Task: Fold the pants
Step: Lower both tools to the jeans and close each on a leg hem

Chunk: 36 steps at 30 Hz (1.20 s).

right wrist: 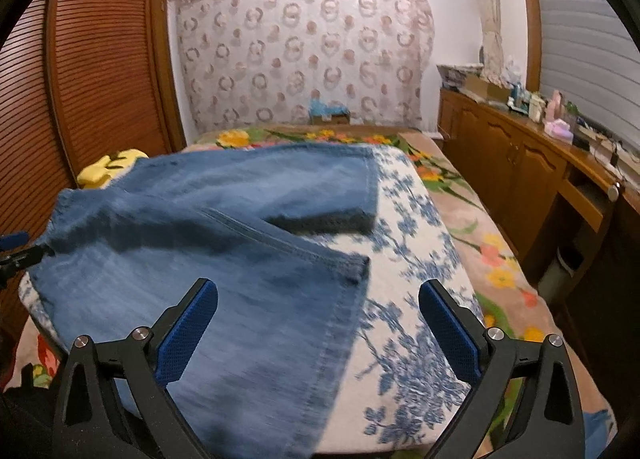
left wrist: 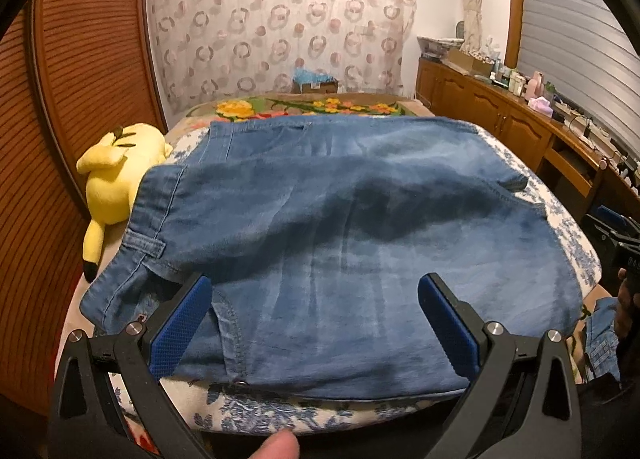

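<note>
The blue denim pants lie spread across the centre of both frames, on a white cushion with a blue floral print. In the left wrist view the waistband with its belt loop sits at the left of the frame, and the fabric runs to the right edge of the cushion. In the right wrist view two leg ends are visible — one hem at centre frame, the other folded end behind it at upper centre. The fabric in this view is motion-blurred.

The left gripper occupies the lower part of its frame, jaws spread wide, with nothing between the blue pads; the pants lie beneath and beyond them. The right gripper is likewise released, its left pad over the denim and its right pad over bare cushion.

A yellow plush toy rests at the left of the frame, just beside the waistband. The cushion sits on a flowered bedspread. A patterned curtain fills the upper centre — a wooden cabinet runs along the right.
</note>
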### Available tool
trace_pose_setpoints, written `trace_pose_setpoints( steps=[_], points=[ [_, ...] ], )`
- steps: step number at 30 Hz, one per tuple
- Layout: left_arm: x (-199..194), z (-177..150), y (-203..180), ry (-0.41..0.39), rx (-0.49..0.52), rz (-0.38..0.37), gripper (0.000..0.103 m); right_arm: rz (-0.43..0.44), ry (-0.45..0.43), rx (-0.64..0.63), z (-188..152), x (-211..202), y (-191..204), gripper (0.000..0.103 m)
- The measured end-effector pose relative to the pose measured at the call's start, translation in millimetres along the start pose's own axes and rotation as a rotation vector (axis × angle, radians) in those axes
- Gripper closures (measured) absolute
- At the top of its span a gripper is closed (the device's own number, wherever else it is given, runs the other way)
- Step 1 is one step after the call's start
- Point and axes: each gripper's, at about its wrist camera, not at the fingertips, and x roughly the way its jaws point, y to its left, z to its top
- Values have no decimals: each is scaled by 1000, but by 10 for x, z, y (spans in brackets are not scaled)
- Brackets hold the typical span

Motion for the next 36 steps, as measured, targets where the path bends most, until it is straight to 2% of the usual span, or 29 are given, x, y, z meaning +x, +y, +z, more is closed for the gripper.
trace_pose_setpoints(
  steps=[6, 13, 19, 26, 32, 36],
  points=[
    [52, -71, 311, -3, -39, 22, 0, -15, 60, 12, 101, -22, 100, 4],
    [46, -105, 794, -15, -89, 121, 4, 17, 94, 22, 169, -41, 217, 5],
    [96, -199, 1166, 2, -145, 160, 19, 41, 101, 9, 177, -172, 259, 6],
    [142, -320, 1484, 19, -203, 208, 38, 51, 103, 12, 91, -162, 86, 10],
    [272, -408, 1641, 52, -223, 227, 42, 63, 116, 14, 148, -7, 37, 14],
    [363, -444, 1668, 69, -218, 232, 42, 70, 123, 11, 122, -44, 28, 15]
  ],
)
